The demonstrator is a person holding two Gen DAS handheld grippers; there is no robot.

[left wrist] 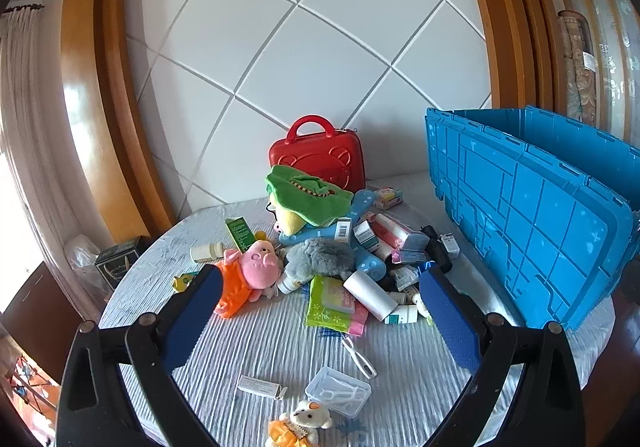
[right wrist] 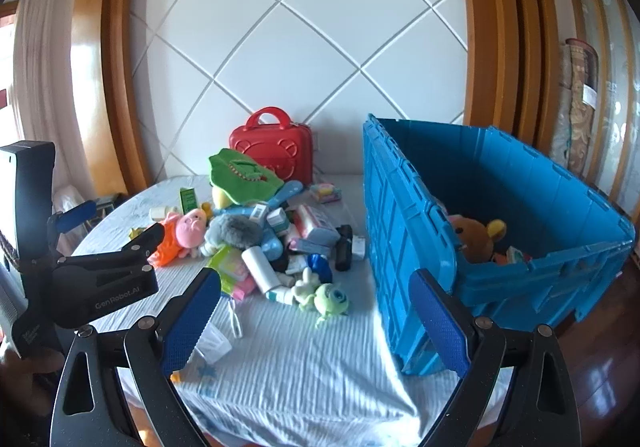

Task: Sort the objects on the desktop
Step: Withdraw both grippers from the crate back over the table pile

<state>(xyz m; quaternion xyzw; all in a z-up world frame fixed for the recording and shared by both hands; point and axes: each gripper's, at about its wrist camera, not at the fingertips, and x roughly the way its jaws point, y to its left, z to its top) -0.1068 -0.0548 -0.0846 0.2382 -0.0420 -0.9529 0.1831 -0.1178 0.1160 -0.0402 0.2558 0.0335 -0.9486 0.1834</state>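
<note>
A heap of toys, small boxes and bottles lies on the white-clothed table (left wrist: 280, 331). It includes a pink pig plush (left wrist: 256, 267), a grey plush (left wrist: 320, 257), a green cloth toy (left wrist: 308, 197) and a white roll (left wrist: 370, 293). My left gripper (left wrist: 320, 299) is open and empty, above the table in front of the heap. My right gripper (right wrist: 316, 307) is open and empty, near a green one-eyed plush (right wrist: 330, 301). The left gripper also shows in the right wrist view (right wrist: 108, 223). A blue crate (right wrist: 500, 231) holds a brown bear plush (right wrist: 476, 237).
A red carry case (left wrist: 320, 159) stands against the padded wall behind the heap. A clear plastic box (left wrist: 338, 391), a small white carton (left wrist: 260, 387) and a small bear figure (left wrist: 304, 423) lie near the front. The blue crate (left wrist: 532, 207) fills the table's right side.
</note>
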